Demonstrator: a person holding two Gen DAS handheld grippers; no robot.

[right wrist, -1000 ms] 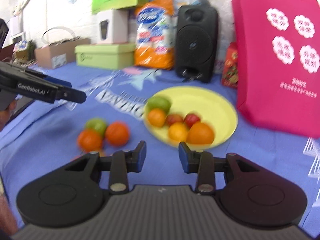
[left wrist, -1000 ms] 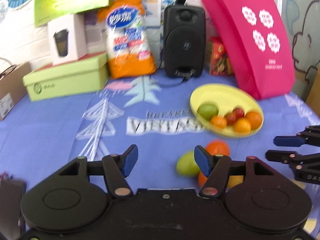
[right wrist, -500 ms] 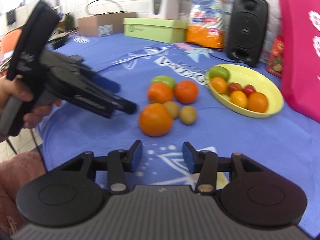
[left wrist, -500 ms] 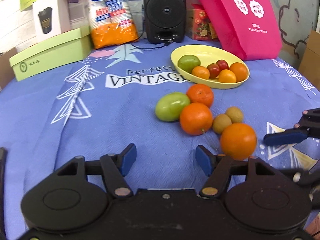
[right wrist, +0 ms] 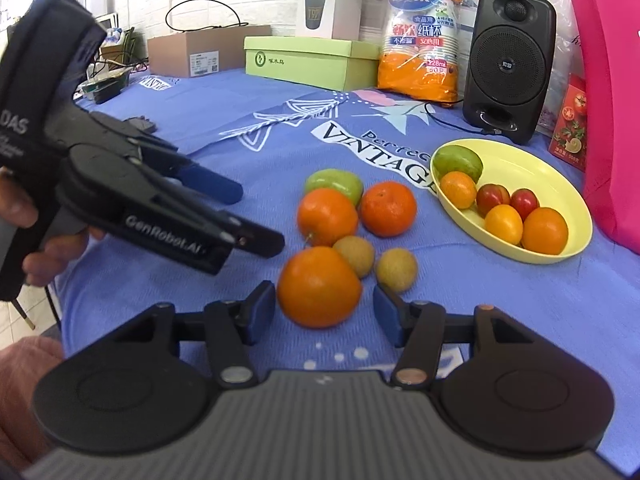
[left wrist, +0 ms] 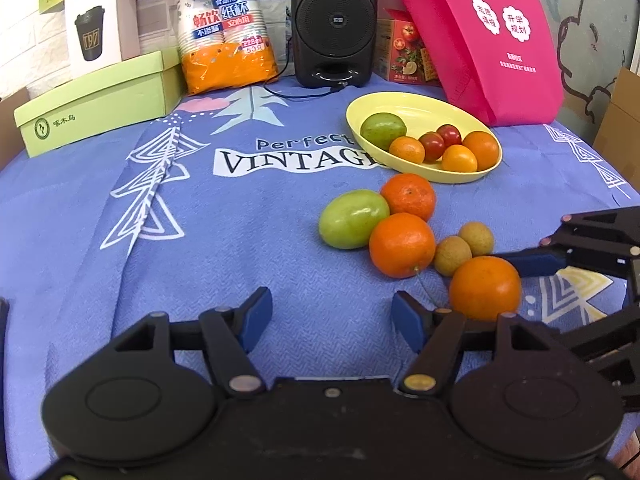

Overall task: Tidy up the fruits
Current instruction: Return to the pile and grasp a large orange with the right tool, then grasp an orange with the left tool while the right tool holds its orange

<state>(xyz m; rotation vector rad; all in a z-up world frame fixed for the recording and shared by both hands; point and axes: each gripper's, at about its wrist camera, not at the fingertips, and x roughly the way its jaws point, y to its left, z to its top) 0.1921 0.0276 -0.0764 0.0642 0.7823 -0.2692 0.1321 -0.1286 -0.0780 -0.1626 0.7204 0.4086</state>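
Holding six fruits [left wrist: 407, 149]: yellow bowl [left wrist: 416, 109].

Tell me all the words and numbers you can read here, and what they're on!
"Perfect VINTAGE": blue printed tablecloth.
"GenRobot.AI": black left gripper.
"妙潔", "纸杯", "228ml": orange-and-white paper-cup pack.
"T97": black cup pictured on the white carton.
"啄木鸟": light-green cardboard box.
"双师伴学", "升学规划": pink fabric bag.
Too small to read: brown cardboard box's label, red tomato-print box, black speaker's badge.
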